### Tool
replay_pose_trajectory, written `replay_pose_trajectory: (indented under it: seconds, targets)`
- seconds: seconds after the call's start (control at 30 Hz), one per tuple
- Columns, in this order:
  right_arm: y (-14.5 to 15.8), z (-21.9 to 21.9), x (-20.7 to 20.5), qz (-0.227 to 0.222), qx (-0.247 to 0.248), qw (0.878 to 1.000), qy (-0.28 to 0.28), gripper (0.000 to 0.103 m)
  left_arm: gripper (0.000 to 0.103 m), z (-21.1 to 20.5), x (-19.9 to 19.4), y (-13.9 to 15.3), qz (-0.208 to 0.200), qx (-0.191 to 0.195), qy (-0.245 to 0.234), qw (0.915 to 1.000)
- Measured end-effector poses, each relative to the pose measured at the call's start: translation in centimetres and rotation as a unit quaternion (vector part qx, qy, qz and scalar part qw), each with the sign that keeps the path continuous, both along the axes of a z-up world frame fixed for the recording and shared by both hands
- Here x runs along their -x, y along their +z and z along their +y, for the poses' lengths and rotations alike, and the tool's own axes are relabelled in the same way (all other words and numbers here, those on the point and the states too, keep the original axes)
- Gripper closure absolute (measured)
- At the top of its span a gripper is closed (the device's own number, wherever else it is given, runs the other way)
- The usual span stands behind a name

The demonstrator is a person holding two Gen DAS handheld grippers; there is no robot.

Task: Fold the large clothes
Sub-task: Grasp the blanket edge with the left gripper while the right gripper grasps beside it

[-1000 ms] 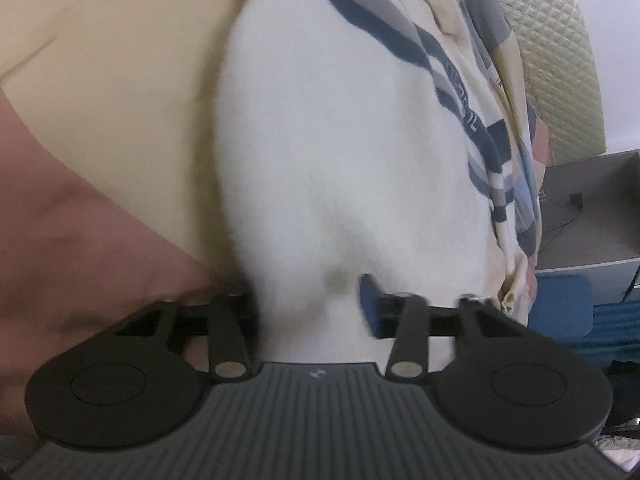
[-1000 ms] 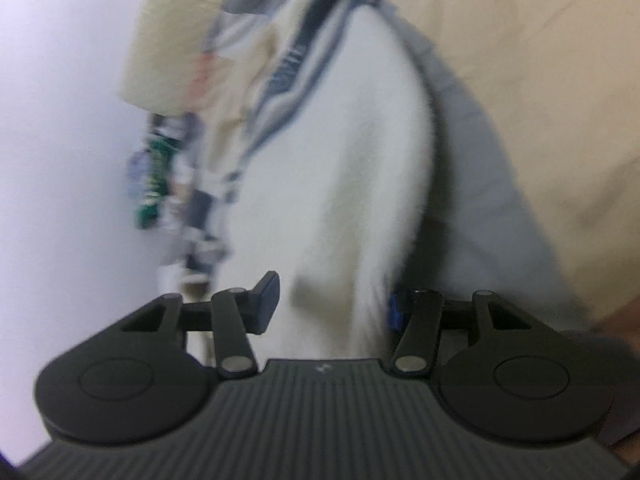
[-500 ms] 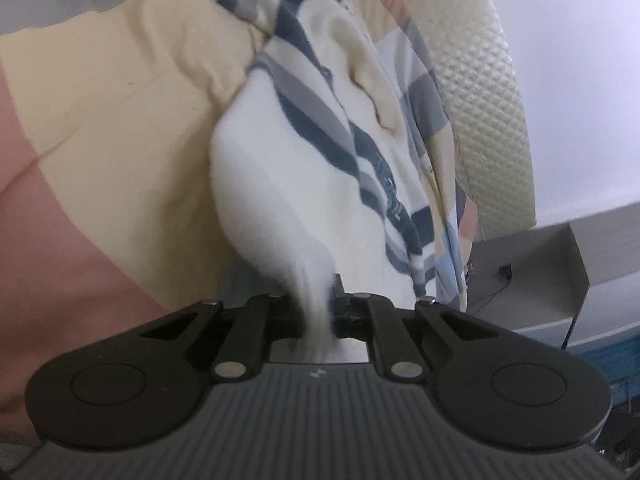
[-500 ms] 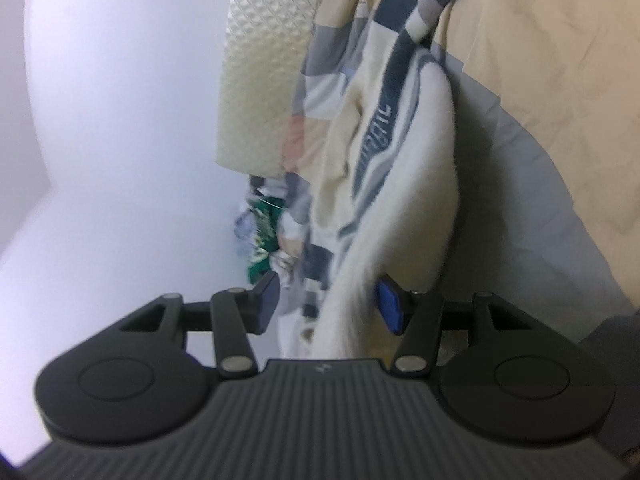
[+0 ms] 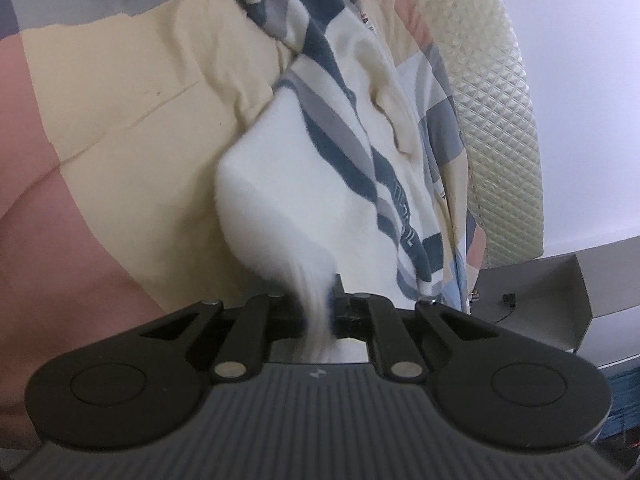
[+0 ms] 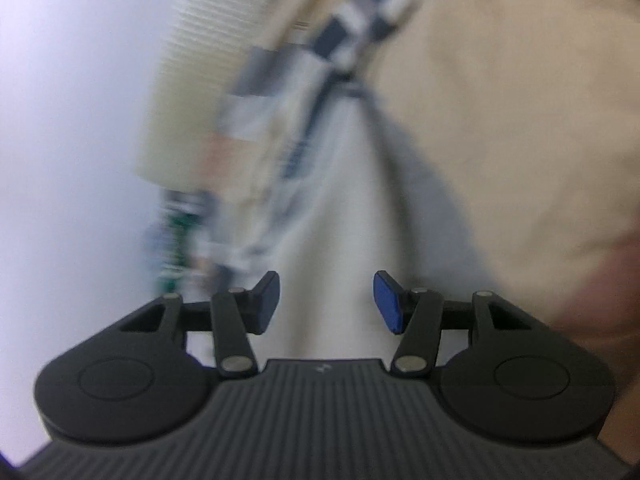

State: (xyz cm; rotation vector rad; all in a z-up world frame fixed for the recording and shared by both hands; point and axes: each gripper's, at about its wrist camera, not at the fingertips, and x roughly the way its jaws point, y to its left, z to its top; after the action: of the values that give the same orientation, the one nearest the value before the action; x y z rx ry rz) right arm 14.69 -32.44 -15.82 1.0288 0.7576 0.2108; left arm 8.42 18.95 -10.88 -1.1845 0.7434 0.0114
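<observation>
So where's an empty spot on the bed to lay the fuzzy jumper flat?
The cream and pink bedcover left of the white striped jumper lies bare. It is crowded to the right, where a checked blanket bunches against the quilted headboard.

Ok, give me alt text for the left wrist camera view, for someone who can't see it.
The left gripper is shut on a bunched corner of a white fleece garment with navy and grey stripes, which stretches away over a cream, pink and grey bedspread. A cream quilted headboard stands behind on the right.
</observation>
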Motion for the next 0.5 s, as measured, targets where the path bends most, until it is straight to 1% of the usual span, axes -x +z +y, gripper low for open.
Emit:
replay_pose_trajectory:
  seconds: [0.07, 0.13, 0.23, 0.3, 0.33, 0.37, 0.4, 0.5]
  targets:
    - [-1.3, 0.7, -0.3, 0.040, 0.026, 0.999, 0.004, 0.048, 0.092, -0.1, -0.1, 0.1, -0.007, -0.006, 0.002, 1.0000]
    - [-2.6, 1.6, -1.5, 0.061, 0.015, 0.998, 0.027, 0.049, 0.092, -0.1, -0.2, 0.2, -0.016, -0.005, 0.004, 0.9999]
    - [-3.4, 3.4, -3.0, 0.061, 0.013, 0.995, 0.077, 0.049, 0.092, 0.0, -0.3, 0.5, -0.034, -0.008, 0.008, 0.9993]
    - [-3.8, 4.9, -3.7, 0.052, -0.008, 0.991, 0.126, 0.051, 0.092, 0.0, -0.2, 0.9, -0.049, -0.005, 0.007, 0.9988]
    - [-3.9, 5.5, -4.1, 0.054, -0.009, 0.988, 0.147, 0.055, 0.093, 0.0, -0.2, 1.2, -0.056, -0.007, 0.004, 0.9984]
    - [-3.9, 5.9, -4.2, 0.054, -0.004, 0.986, 0.160, 0.076, 0.093, 0.0, -0.2, 1.6, -0.063, -0.013, 0.000, 0.9979]
    - [-3.6, 6.2, -4.4, 0.051, 0.005, 0.984, 0.169, 0.084, 0.094, 0.0, -0.1, 2.1, -0.069, -0.022, -0.004, 0.9974]
    - [-1.3, 4.9, -3.9, 0.018, 0.005, 0.987, 0.157, 0.086, 0.094, 0.1, 0.0, 3.6, -0.079, -0.035, -0.025, 0.9960]
